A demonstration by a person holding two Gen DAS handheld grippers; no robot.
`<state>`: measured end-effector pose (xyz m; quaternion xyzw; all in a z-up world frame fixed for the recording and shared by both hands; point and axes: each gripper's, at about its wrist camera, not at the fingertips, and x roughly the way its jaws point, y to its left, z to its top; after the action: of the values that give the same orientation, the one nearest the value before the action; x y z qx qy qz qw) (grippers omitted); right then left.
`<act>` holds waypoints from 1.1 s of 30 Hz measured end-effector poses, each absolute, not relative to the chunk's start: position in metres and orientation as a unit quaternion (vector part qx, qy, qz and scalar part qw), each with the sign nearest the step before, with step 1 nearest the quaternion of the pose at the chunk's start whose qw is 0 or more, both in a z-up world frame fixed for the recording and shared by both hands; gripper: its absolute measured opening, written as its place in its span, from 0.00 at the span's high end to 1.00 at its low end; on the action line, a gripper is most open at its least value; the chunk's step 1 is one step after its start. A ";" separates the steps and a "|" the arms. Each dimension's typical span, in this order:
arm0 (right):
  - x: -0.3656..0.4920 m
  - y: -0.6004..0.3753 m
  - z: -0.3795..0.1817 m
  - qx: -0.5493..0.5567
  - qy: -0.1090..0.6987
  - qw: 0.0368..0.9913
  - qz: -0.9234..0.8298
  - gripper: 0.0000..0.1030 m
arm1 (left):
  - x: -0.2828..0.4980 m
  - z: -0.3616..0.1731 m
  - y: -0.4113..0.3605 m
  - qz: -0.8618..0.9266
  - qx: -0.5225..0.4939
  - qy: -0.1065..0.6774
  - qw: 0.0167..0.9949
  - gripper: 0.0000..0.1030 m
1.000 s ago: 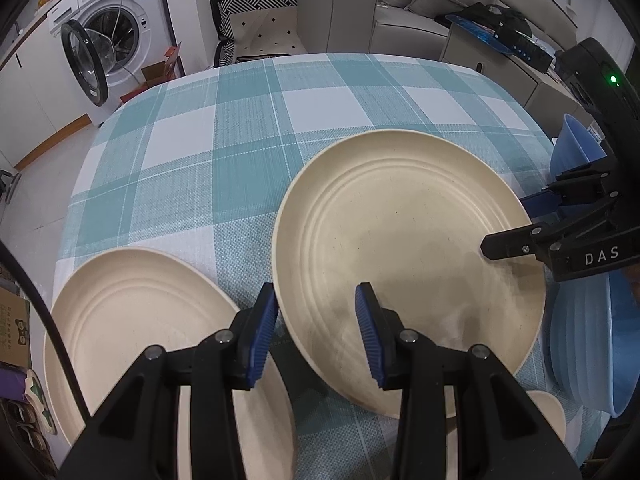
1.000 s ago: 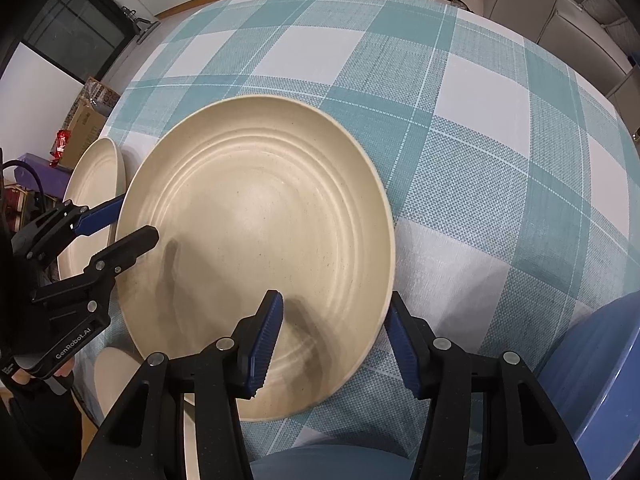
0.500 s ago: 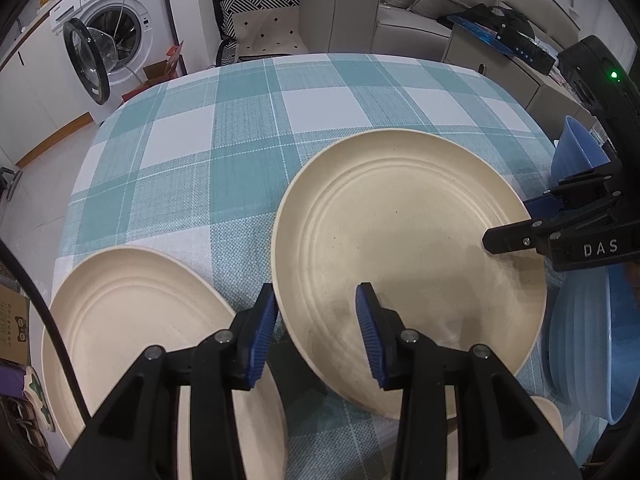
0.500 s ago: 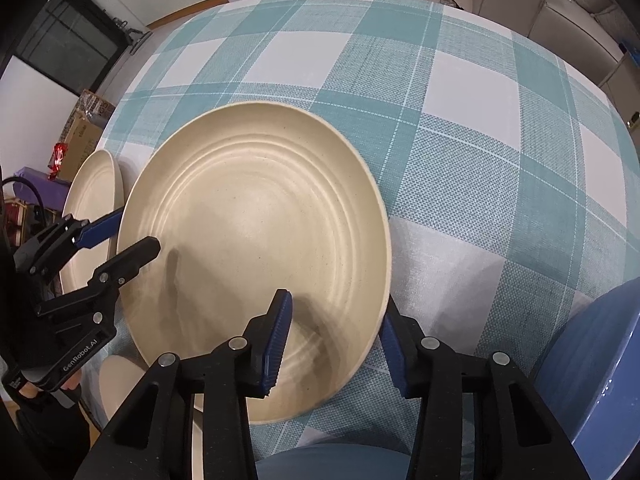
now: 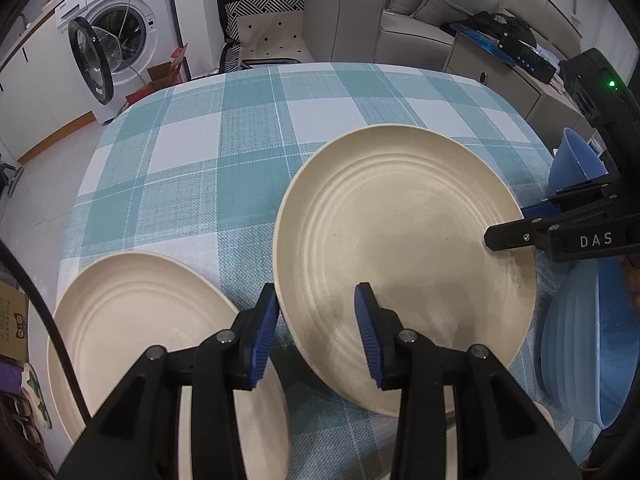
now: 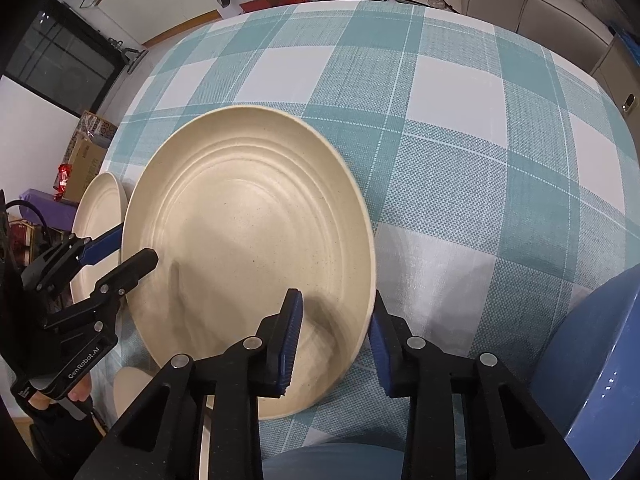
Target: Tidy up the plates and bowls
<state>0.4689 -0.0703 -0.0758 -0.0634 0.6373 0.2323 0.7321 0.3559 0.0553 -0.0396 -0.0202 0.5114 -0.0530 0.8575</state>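
A large cream plate [image 5: 400, 248] lies mid-table on the checked cloth, and each gripper holds its rim. My left gripper [image 5: 316, 334] is shut on the near-left rim, one pad outside and one on the inner face. In the right wrist view it [image 6: 132, 246] clamps the plate [image 6: 248, 240] from the left. My right gripper [image 6: 334, 340] straddles the opposite rim with its jaws closing, and the pads meet the rim. A second cream plate [image 5: 140, 320] lies flat to the left. Blue bowls [image 5: 580, 340] are stacked at the right.
Another blue bowl [image 5: 572, 160] sits at the table's right edge, behind the right gripper [image 5: 508, 224]. A small cream dish [image 6: 132, 388] shows under the plate's near edge. Checked tablecloth [image 6: 460, 140] stretches beyond the plate. A washing machine [image 5: 116, 40] and a sofa [image 5: 400, 12] stand past the table.
The right gripper's jaws have narrowed onto the plate's rim, and it rolled slightly. The left gripper kept its grip and place.
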 end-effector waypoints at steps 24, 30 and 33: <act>0.471 -0.060 -0.087 -0.074 0.653 0.722 0.217 0.69 | 0.359 -0.049 0.053 -0.057 -0.023 0.521 0.851 0.63; 0.470 -0.058 -0.089 -0.079 0.656 0.719 0.216 0.69 | 0.353 -0.050 0.047 -0.057 -0.011 0.525 0.849 0.59; 0.470 -0.057 -0.089 -0.082 0.657 0.717 0.217 0.69 | 0.352 -0.050 0.044 -0.059 -0.009 0.525 0.849 0.56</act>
<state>0.4698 -0.0566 -0.0890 -0.0824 0.6574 0.2166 0.7170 0.3522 0.0442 -0.0505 -0.0089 0.5254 -0.0587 0.8488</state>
